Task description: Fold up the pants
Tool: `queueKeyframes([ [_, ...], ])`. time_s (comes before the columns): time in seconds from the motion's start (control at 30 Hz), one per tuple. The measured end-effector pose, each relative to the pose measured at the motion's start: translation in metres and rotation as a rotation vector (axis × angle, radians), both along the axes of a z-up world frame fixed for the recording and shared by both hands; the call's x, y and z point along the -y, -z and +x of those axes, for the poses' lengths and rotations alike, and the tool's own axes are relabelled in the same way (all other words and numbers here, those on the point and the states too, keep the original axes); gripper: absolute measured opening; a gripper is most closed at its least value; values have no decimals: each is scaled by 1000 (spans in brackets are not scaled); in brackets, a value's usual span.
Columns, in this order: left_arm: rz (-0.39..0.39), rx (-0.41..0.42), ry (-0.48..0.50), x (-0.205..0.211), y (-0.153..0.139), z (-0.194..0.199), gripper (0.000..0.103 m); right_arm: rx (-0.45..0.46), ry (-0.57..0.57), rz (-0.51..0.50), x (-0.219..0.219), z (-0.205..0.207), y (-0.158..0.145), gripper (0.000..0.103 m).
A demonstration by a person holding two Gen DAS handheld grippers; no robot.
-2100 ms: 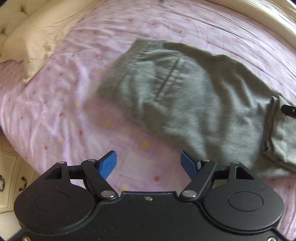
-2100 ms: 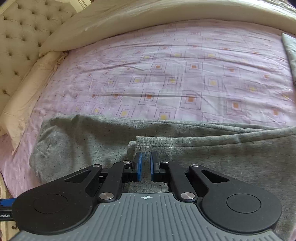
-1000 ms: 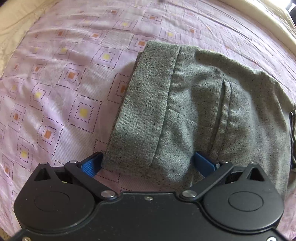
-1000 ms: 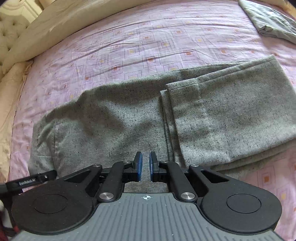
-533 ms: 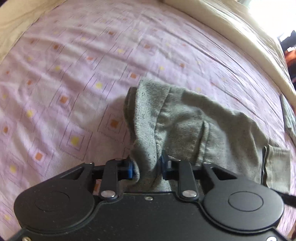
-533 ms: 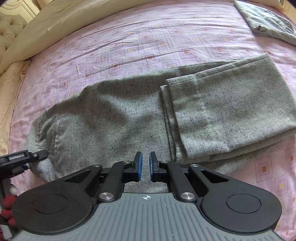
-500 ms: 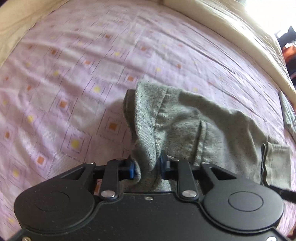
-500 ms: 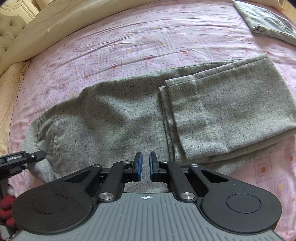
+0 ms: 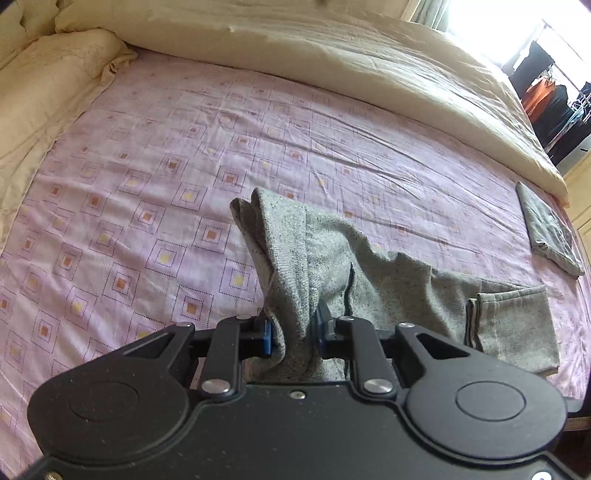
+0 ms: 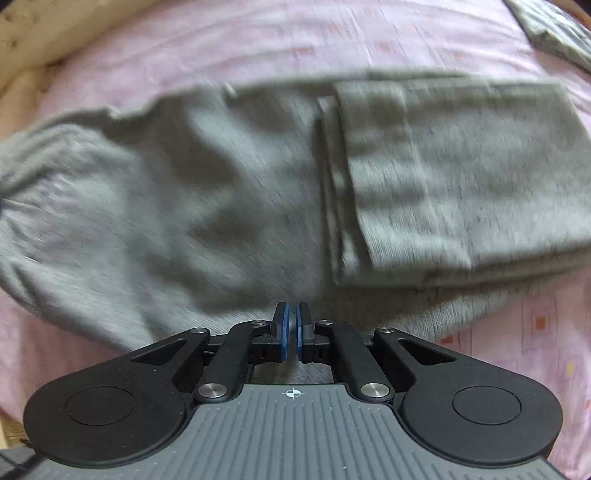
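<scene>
Bedsheet (image 10: 369,33) and pants (image 10: 221,206) motion-blurred

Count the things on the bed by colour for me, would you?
Grey: 2, the pants and a folded cloth
Cream: 2, a pillow and a duvet
Total: 4

L wrist view sharp, daylight from blown-out window (image 9: 491,26) top right; soft shadows under pants (image 9: 369,273). R wrist view dimmer, heavy motion blur on pants (image 10: 221,206) & sheet (image 10: 258,44). Fisheye bends edges in both.
</scene>
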State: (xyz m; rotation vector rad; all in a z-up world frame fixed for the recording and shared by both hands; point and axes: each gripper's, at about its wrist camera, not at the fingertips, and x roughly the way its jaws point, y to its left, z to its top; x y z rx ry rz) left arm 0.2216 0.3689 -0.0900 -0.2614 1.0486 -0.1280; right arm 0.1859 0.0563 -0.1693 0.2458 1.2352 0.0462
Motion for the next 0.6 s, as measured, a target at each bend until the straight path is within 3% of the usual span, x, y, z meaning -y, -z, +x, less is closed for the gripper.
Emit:
queueKeyframes([
  [0.1, 24, 27, -4, 11, -15, -4, 27, 86, 20, 25, 15, 29, -12, 5],
  [0.3, 92, 62, -32, 42, -43, -11, 26, 14, 9, 47, 37, 110, 37, 4],
  [0.33, 105, 67, -35, 48, -48, -12, 26, 3, -6, 60, 38, 116, 45, 0],
  [0.43, 140, 91, -42, 71, -64, -14, 26, 39, -64, 90, 41, 116, 42, 1],
  [0.6, 190, 158, -8, 123, -99, -16, 22, 114, -101, 231, 76, 79, 8, 4],
])
